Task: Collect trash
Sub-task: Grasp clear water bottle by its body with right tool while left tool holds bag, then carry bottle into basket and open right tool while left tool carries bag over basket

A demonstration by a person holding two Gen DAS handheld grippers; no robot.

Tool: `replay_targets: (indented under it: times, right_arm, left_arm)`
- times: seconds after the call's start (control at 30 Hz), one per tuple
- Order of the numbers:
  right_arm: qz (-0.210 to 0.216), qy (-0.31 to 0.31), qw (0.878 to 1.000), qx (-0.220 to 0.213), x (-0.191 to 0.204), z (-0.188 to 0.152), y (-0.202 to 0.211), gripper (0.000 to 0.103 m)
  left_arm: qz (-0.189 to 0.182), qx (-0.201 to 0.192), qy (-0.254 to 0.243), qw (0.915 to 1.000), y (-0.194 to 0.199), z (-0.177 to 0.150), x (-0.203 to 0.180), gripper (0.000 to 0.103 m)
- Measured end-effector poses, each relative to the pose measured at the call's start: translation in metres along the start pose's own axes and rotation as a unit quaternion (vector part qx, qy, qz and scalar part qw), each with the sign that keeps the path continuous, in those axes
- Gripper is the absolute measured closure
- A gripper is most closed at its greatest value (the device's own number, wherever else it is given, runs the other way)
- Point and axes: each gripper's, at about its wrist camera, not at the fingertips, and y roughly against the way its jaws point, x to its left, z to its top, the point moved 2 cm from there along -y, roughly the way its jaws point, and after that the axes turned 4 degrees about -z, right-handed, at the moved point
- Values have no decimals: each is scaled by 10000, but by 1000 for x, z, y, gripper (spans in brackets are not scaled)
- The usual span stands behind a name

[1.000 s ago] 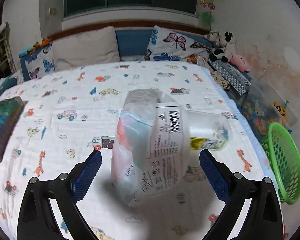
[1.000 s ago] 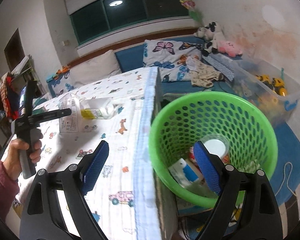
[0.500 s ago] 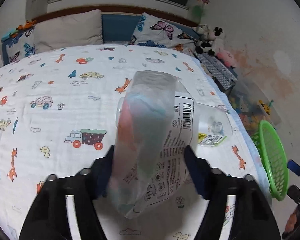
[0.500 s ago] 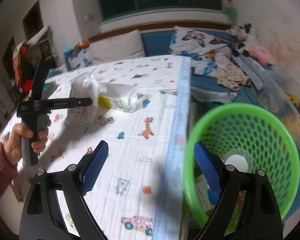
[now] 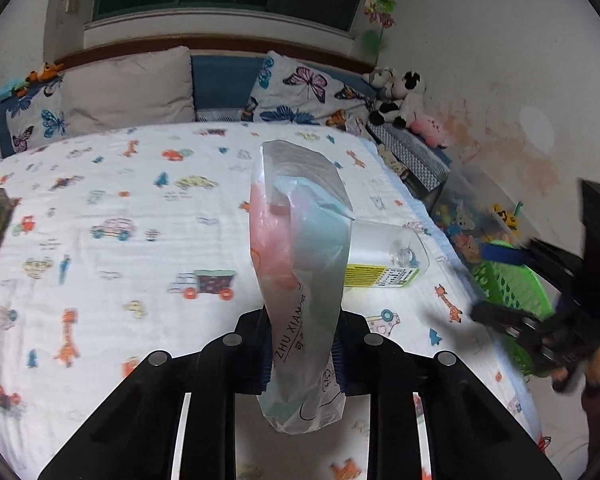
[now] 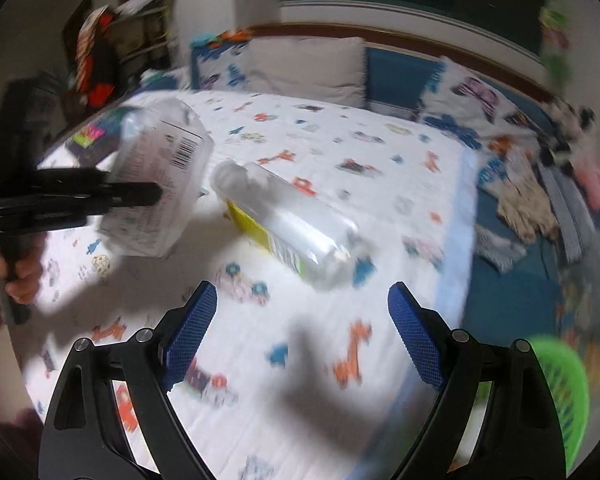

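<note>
- Closing on the plastic packet [image 5: 300, 300], the left gripper [image 5: 302, 356] is squeezing it between its blue pads [image 5: 337, 364], and the crumpled packet is standing up out of the jaws above the bed sheet [image 5: 112, 272].
- Seen from the right wrist camera, the same left gripper [image 6: 148, 196] is reaching in from the left, gripped by a hand [image 6: 20, 276], with the packet [image 6: 160, 184] lifted off the sheet [image 6: 340, 208] and casting a shadow below it.
- Spread wide apart with nothing between its pads, the right gripper [image 6: 302, 332] is hanging over the sheet and pointing toward the clear plastic bottle [image 6: 292, 224].
- That bottle, with its yellow label, is lying on its side on the sheet just beyond the packet; from the left wrist camera the bottle [image 5: 384, 256] is showing partly behind the packet.
- Past the bed's right edge, the green basket [image 5: 508, 280] is sitting low beside the mattress; the right gripper [image 5: 500, 284] is crossing in front of it, blurred.
- Pillows [image 5: 128, 88] and soft toys [image 5: 404, 96] are lining the head of the bed.
</note>
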Motion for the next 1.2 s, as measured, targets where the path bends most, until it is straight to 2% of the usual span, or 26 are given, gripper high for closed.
replay_targets:
  times: [0.2, 0.4, 0.73, 0.8, 0.83, 0.87, 0.97, 1.1, 1.2]
  right_arm:
    - [251, 736, 9967, 249, 14, 36, -47, 16]
    - [458, 1495, 9862, 546, 28, 56, -90, 13]
    - [863, 1926, 9727, 967, 44, 70, -143, 14]
    - [904, 1941, 9722, 947, 48, 74, -147, 15]
    - [955, 1948, 9713, 976, 51, 75, -149, 19]
    - [962, 1981, 9699, 1043, 54, 75, -152, 30]
    - [924, 1993, 9703, 1014, 59, 77, -149, 36]
    - [734, 1925, 9744, 899, 58, 76, -132, 37]
    - [738, 1505, 9831, 732, 49, 76, -108, 38]
  left_arm:
    - [198, -176, 31, 9996, 34, -6, 18, 80]
    - [203, -245, 322, 9990, 50, -20, 36, 80]
    - [279, -259, 605, 9974, 51, -33, 55, 80]
    - [285, -228, 596, 9976, 50, -37, 55, 80]
    - [293, -225, 599, 9975, 50, -37, 56, 80]
    - [308, -223, 607, 9974, 49, -38, 57, 80]
    - [302, -215, 659, 9971, 49, -39, 60, 80]
    - [291, -227, 638, 9973, 52, -40, 58, 80]
    - [236, -260, 595, 9976, 56, -41, 51, 80]
